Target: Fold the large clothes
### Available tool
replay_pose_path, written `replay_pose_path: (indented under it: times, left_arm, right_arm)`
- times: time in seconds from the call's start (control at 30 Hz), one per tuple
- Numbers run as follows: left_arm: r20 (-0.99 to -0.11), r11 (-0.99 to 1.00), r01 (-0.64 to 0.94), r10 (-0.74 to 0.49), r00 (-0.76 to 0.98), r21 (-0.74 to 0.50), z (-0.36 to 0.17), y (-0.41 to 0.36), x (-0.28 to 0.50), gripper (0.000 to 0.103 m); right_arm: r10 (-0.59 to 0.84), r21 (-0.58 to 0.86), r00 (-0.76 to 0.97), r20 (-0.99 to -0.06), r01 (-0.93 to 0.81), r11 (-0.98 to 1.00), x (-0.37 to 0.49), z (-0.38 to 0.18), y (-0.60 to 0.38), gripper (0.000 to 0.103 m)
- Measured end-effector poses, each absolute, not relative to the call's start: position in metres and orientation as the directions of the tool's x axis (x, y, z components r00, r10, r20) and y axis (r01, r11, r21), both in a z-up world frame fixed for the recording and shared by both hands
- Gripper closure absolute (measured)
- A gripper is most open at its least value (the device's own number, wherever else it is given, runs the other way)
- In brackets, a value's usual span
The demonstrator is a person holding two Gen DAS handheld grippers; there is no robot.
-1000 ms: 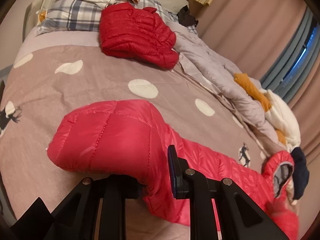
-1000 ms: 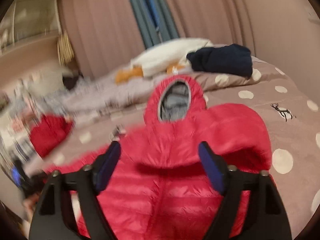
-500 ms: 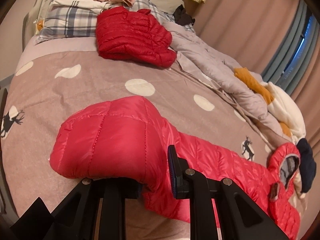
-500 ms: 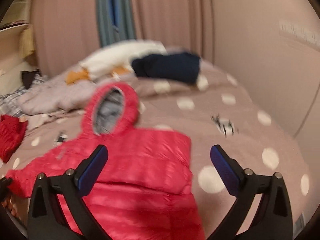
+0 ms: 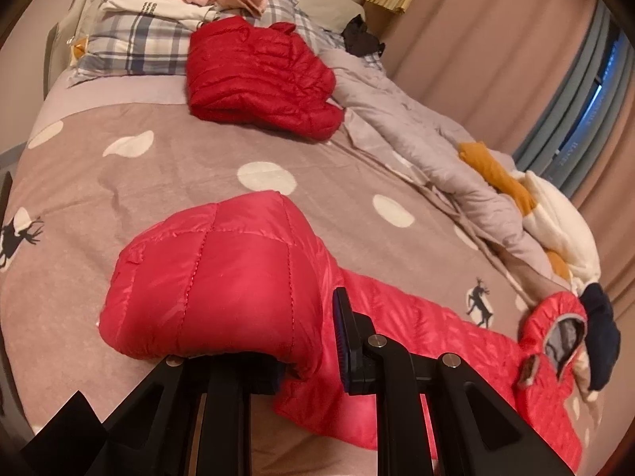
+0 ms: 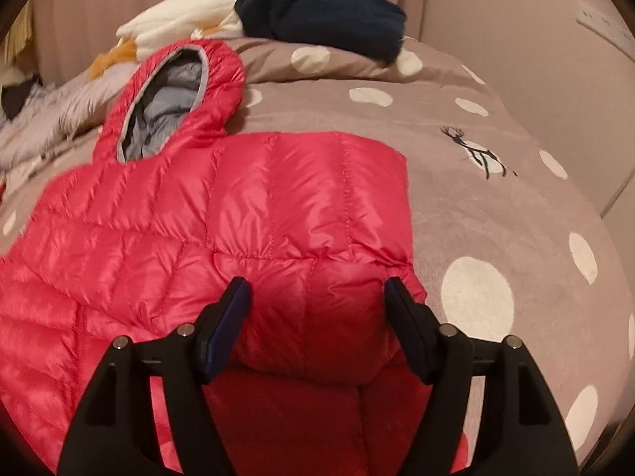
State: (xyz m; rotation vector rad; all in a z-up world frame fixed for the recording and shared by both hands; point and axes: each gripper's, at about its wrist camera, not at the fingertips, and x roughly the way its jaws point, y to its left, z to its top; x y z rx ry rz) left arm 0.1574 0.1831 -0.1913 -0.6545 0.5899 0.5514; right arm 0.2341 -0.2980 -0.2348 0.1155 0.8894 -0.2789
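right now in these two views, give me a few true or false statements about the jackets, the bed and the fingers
1. The pink-red hooded jacket lies spread on the dotted bedspread. True.
2. Its hood lining is yellow. False: it is grey.
3. A darker red jacket lies folded near the plaid pillow. True.
4. The right gripper is clear of the jacket. False: padded fabric sits between its fingers.
5. The navy garment lies beyond the hood. True.
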Motion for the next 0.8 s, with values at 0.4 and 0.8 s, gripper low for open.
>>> replay_pose_path:
  times: [0.4, 0.8]
  left_arm:
    - [-0.536, 0.851, -0.465, 0.282, 0.796, -0.243, -0.143, 0.101, 0.152, 0.086]
    - [-0.478, 0.971, -0.205, 0.125, 0.869, -0.12, -0.105, -0.054, 0.169, 0.086]
  right_arm:
    - [-0.247, 0.082, 0.746, -0.618, 0.374, 0.924, 0.172, -0.159, -0.342, 0.023]
    - [-0.297, 0.16, 0.791, -0.535, 0.44, 0.884, 0.146, -0.149, -0.378, 0.023]
